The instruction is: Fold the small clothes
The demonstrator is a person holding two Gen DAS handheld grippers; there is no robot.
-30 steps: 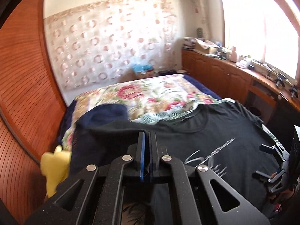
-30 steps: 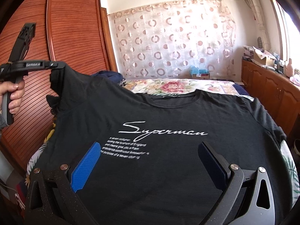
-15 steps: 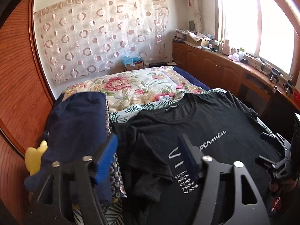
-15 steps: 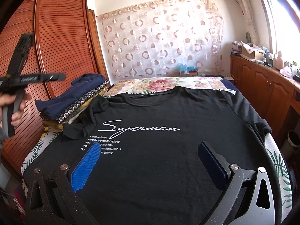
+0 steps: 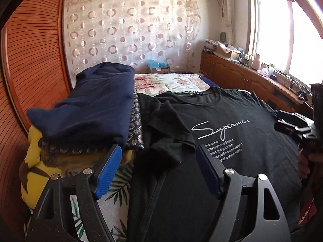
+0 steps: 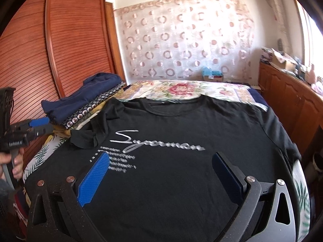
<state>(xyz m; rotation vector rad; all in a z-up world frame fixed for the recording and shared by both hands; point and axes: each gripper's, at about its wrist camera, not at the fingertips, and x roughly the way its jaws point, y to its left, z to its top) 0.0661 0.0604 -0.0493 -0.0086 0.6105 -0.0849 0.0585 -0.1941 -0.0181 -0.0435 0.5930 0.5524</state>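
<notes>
Left wrist view: black T-shirt [image 5: 232,141] lay flat on the bed [image 5: 177,81], script "Superman" legible, small print below unreadable. Left tongs [image 5: 159,171] stood wide, having just been opening, nothing between them; rumpled left sleeve [image 5: 167,133] lay below. Folded navy pile [image 5: 90,104] sat just beside.

Right wrist view: right tongs [image 6: 159,173] wide, empty, over the shirt's lower half. Only here: wardrobe doors [image 6: 60,40], shirt's right edge near the bed's edge.
</notes>
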